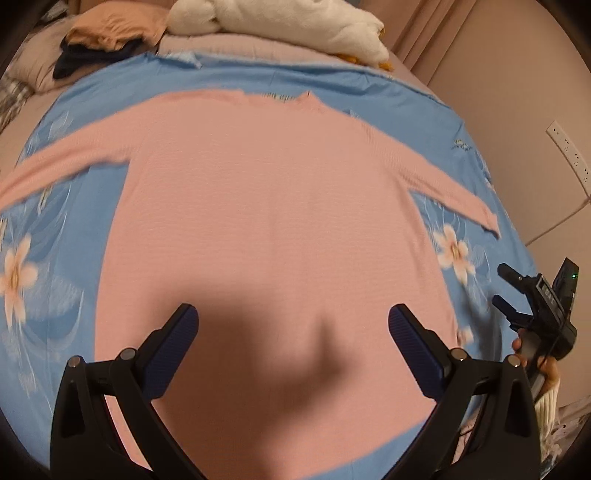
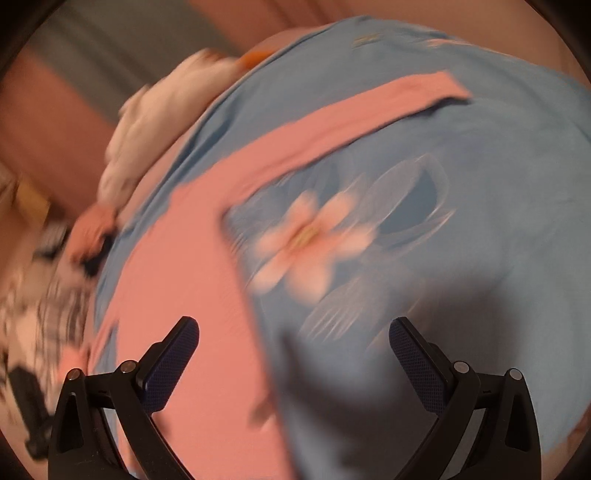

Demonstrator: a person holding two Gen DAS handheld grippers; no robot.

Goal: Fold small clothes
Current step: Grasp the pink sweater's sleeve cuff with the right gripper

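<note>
A pink long-sleeved top (image 1: 266, 206) lies spread flat on a blue flowered sheet (image 1: 59, 258), both sleeves stretched out to the sides. My left gripper (image 1: 293, 328) hovers open above the lower body of the top, holding nothing. The right gripper (image 1: 509, 291) shows at the right edge of that view, held in a hand, open beside the top's right hem. In the blurred right wrist view, my right gripper (image 2: 294, 339) stands open over the top's right side edge (image 2: 207, 295) and the sheet (image 2: 461, 221), with the right sleeve (image 2: 351, 118) running away ahead.
A white fluffy blanket (image 1: 280, 22) and folded tan and dark clothes (image 1: 107, 37) lie at the far end of the bed. A wall (image 1: 509, 92) with a socket strip (image 1: 569, 151) stands to the right. A black-and-white patterned cloth (image 2: 44, 295) lies at the left.
</note>
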